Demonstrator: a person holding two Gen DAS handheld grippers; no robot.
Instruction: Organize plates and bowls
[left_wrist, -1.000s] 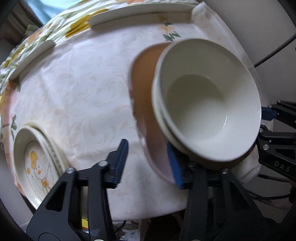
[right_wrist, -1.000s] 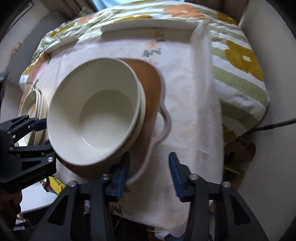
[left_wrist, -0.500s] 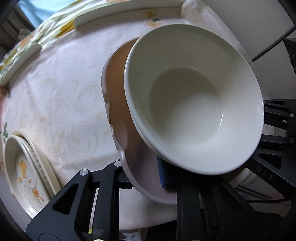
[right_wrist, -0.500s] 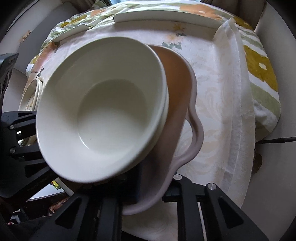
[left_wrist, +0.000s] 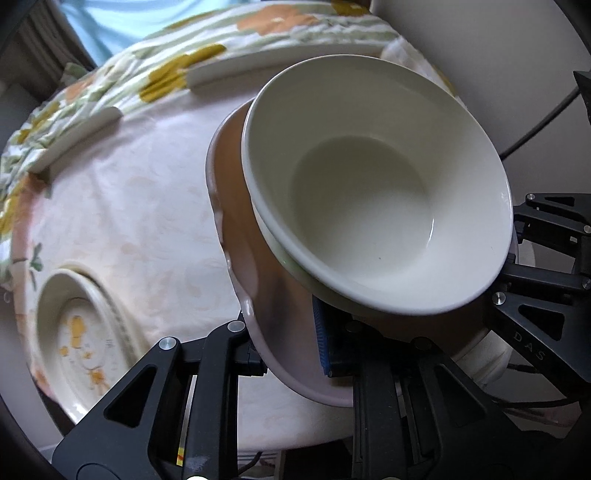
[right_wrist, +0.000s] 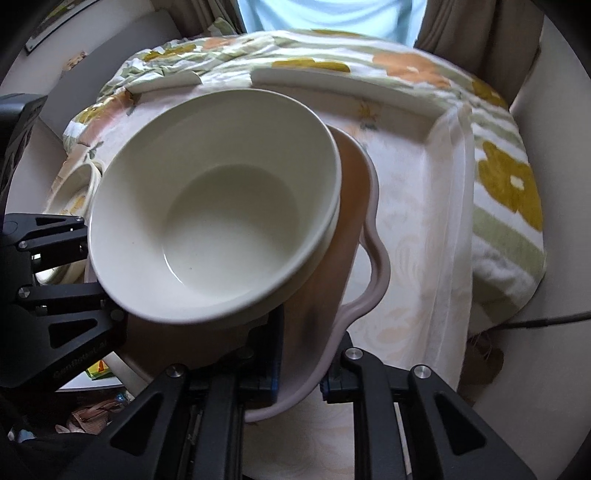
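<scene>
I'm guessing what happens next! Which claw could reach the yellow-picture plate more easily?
Probably the left claw: the picture plate lies just beside it. But it and the right claw both clamp the pink tray carrying the bowls.

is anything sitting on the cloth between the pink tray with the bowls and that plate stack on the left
Nothing visible does. Both tongs, left and right, are shut on the tray, which carries the stacked bowls. The stretch of tablecloth between the tray and the plates shows only bare fabric in the left view.
</scene>
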